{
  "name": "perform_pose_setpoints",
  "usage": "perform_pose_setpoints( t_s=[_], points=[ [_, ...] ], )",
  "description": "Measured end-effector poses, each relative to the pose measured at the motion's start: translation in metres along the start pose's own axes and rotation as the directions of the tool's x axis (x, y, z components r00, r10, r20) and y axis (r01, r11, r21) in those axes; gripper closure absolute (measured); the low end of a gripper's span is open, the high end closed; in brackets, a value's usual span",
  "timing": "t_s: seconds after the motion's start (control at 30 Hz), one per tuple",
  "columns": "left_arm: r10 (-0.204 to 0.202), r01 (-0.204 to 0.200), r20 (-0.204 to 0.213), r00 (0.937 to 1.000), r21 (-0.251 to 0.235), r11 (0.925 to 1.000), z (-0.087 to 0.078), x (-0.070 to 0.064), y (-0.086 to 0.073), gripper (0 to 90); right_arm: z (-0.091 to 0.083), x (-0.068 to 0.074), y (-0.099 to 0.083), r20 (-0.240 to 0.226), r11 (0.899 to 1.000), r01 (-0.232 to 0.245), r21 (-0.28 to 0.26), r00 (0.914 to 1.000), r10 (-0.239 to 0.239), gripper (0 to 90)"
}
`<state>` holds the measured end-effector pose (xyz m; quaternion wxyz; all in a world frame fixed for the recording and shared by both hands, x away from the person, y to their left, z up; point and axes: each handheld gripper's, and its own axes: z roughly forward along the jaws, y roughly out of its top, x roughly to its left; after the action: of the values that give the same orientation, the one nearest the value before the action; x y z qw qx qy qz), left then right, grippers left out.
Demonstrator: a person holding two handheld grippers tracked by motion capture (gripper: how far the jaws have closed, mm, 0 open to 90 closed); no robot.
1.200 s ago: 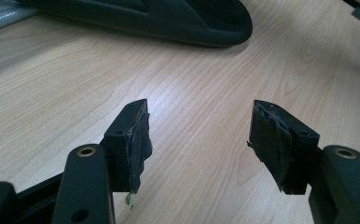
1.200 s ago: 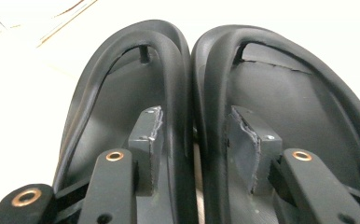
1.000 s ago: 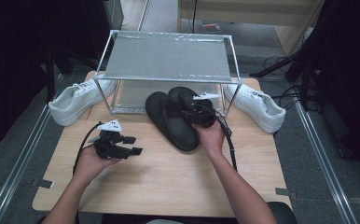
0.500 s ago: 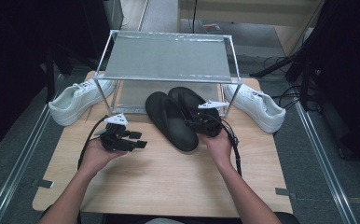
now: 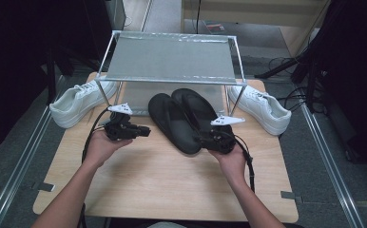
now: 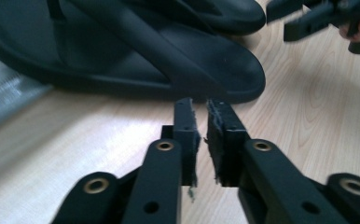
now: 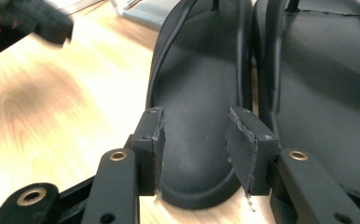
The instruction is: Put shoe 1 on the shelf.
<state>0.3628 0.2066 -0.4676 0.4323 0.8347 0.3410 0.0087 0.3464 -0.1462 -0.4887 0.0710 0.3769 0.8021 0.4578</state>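
Note:
Two black flip-flops lie side by side in front of a metal rack, the left one [image 5: 171,124] beside the right one [image 5: 197,105]. My right gripper [image 5: 203,136] is open at their heels. In the right gripper view its jaws [image 7: 194,135] stand apart on either side of the left flip-flop's heel [image 7: 201,74], not closed on it, with the right flip-flop [image 7: 327,84] alongside. My left gripper [image 5: 144,129] points right toward the left flip-flop from a short way off. Its jaws [image 6: 201,116] are almost together with nothing between them, just short of the sole's edge [image 6: 136,56].
The rack [image 5: 172,59] has a grey mesh shelf on thin legs. One white sneaker [image 5: 79,102] sits at its left and another [image 5: 262,107] at its right. Bare wooden tabletop [image 5: 172,180] stretches toward the near edge. Cables trail from both grippers.
My left gripper has moved forward and right toward the flip-flops. My right gripper has drawn back along the flip-flops to their heels.

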Motion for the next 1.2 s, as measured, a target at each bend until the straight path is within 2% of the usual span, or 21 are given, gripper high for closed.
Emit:
perform_pose_setpoints(
  t_s=[0.1,0.27,0.4,0.5,0.6,0.67,0.8,0.87,1.03,1.1,1.2],
  points=[
    [0.018,-0.018,0.002,0.9998,-0.001,0.9998,-0.002,0.003,0.01,86.3,-0.002,-0.001,-0.008,-0.023,1.0,-0.008,0.012,0.9997,0.008,62.0],
    [0.037,-0.037,0.003,0.9993,-0.001,0.9993,-0.004,0.008,0.025,89.6,-0.005,-0.002,-0.015,-0.031,0.999,-0.018,0.029,0.9993,0.019,65.2],
    [0.043,-0.043,-0.007,0.9991,-0.006,0.9991,-0.007,0.013,0.039,89.9,-0.007,-0.002,-0.021,-0.021,0.999,0.012,0.038,0.9997,-0.011,75.0],
    [0.045,-0.045,-0.007,0.999,-0.021,0.9988,-0.011,0.015,0.051,89.9,-0.006,-0.004,-0.024,-0.03,0.999,-0.005,0.039,0.9995,0.006,82.7],
    [0.06,-0.06,-0.024,0.9979,-0.02,0.998,-0.014,0.016,0.062,89.9,-0.005,-0.005,-0.027,-0.038,0.999,-0.004,0.052,0.9993,0.006,89.3],
    [0.061,-0.061,-0.017,0.998,-0.018,0.998,-0.014,0.018,0.069,89.9,-0.003,-0.005,-0.029,-0.044,0.998,-0.007,0.065,0.999,0.01,90.0],
    [0.088,-0.088,-0.021,0.9959,-0.003,0.9961,-0.015,0.02,0.081,89.8,0.0,-0.005,-0.032,-0.055,0.997,-0.016,0.078,0.9983,0.02,90.0],
    [0.096,-0.096,-0.013,0.9953,-0.01,0.9953,-0.015,0.02,0.086,89.9,0.002,-0.003,-0.033,-0.048,0.996,-0.005,0.085,0.9988,0.009,90.0],
    [0.111,-0.112,-0.025,0.9935,-0.01,0.9937,-0.017,0.024,0.101,90.0,0.004,-0.004,-0.034,-0.04,0.995,0.009,0.099,0.9992,-0.005,90.0],
    [0.122,-0.122,-0.013,0.9925,-0.009,0.9925,-0.02,0.025,0.108,90.0,0.005,-0.006,-0.036,-0.039,0.994,0.014,0.111,0.9992,-0.01,89.9],
    [0.144,-0.144,-0.041,0.9887,0.012,0.9895,-0.023,0.025,0.12,90.0,0.004,-0.007,-0.037,-0.044,0.993,0.001,0.119,0.999,0.004,90.0]
  ],
)
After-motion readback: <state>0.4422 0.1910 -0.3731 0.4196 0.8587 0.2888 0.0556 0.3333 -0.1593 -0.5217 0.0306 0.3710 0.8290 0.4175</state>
